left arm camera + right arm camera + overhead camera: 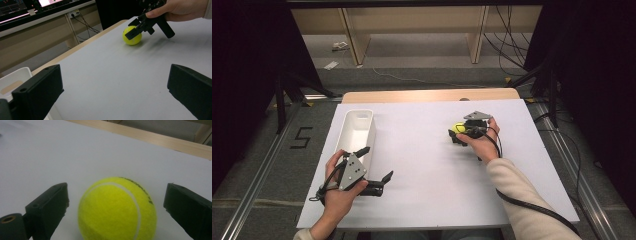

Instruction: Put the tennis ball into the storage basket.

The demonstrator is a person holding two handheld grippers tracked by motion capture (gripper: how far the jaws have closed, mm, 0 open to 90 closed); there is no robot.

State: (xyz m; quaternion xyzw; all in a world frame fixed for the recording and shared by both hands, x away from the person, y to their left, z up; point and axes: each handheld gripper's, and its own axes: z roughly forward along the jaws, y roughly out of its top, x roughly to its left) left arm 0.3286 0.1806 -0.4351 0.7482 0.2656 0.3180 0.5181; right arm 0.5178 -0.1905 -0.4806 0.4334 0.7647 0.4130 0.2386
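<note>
While resting on white table sheet [432,165] toward far right, tennis ball [117,210] sits between spread jaws of right gripper [457,134], gaps both sides, seemingly no contact. Left gripper [374,165] near front left, jaws wide apart, holding nothing. White bin [357,131] just beyond it.

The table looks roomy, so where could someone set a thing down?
The widest bare patch on the table lies between the bin and the ball. The near edge between the two arms is free too. It is crowded by the right gripper at the ball and the left gripper beside the bin.
</note>
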